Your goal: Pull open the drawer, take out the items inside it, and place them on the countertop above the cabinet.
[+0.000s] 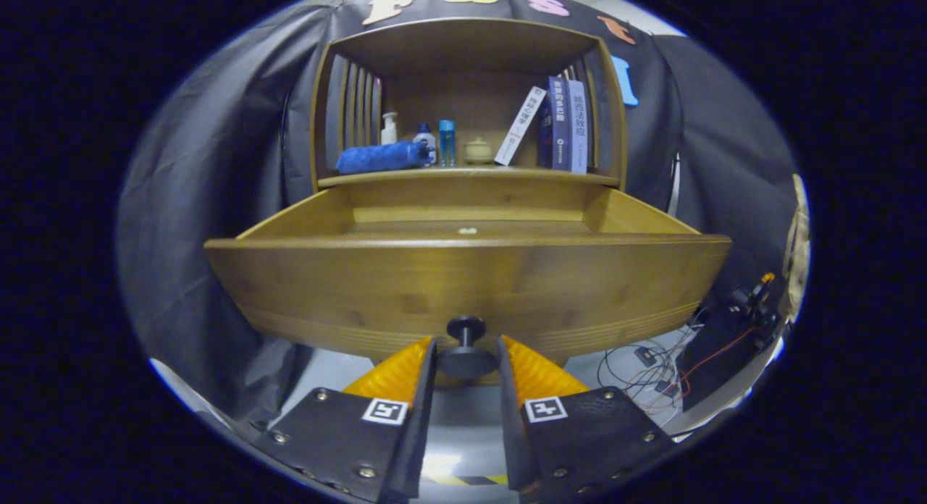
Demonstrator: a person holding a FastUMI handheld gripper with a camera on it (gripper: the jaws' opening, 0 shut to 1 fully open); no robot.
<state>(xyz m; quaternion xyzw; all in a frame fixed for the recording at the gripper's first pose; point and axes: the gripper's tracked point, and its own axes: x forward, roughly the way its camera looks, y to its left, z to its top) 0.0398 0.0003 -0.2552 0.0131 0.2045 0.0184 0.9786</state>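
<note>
both fingers [405,377] of the hand-held gripper [467,355] pinch the knob [466,345] of the pulled-out drawer [463,287]

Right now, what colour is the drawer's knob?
Black; the knob shows best in the gripper view, between the hand-held gripper's fingers.

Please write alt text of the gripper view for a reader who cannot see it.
The gripper has its fingers on either side of the dark knob of a wooden drawer, which stands pulled out. Above it, the cabinet's countertop holds a blue umbrella, bottles and books.
</note>
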